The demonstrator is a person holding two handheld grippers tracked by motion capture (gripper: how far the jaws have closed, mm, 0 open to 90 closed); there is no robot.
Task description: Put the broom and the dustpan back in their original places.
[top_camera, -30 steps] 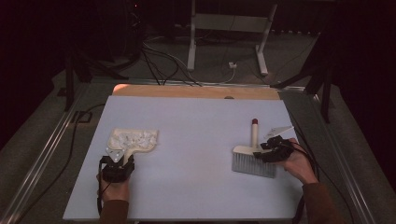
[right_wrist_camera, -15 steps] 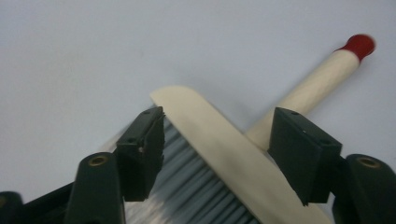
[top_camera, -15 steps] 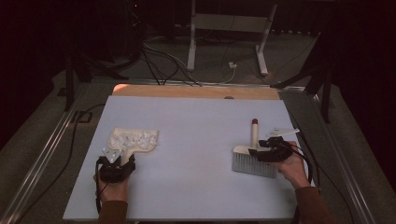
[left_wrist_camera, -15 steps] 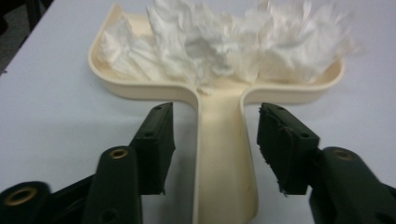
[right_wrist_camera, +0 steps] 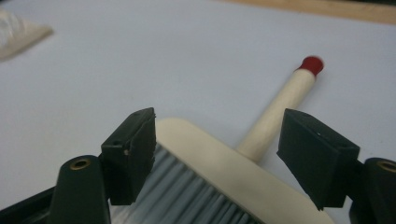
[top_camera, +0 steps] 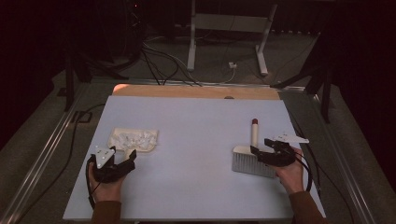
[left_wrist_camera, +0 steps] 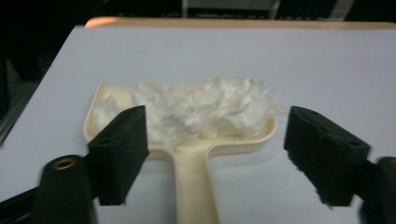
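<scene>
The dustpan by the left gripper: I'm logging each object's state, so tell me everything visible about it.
The dustpan looks like cream plastic, a shallow tray with raised rim and flat handle pointing toward the person. It lies flat on the pale table, left side, heaped with white fluffy scraps. The left gripper is open, jaws either side of the handle, not gripping.
</scene>
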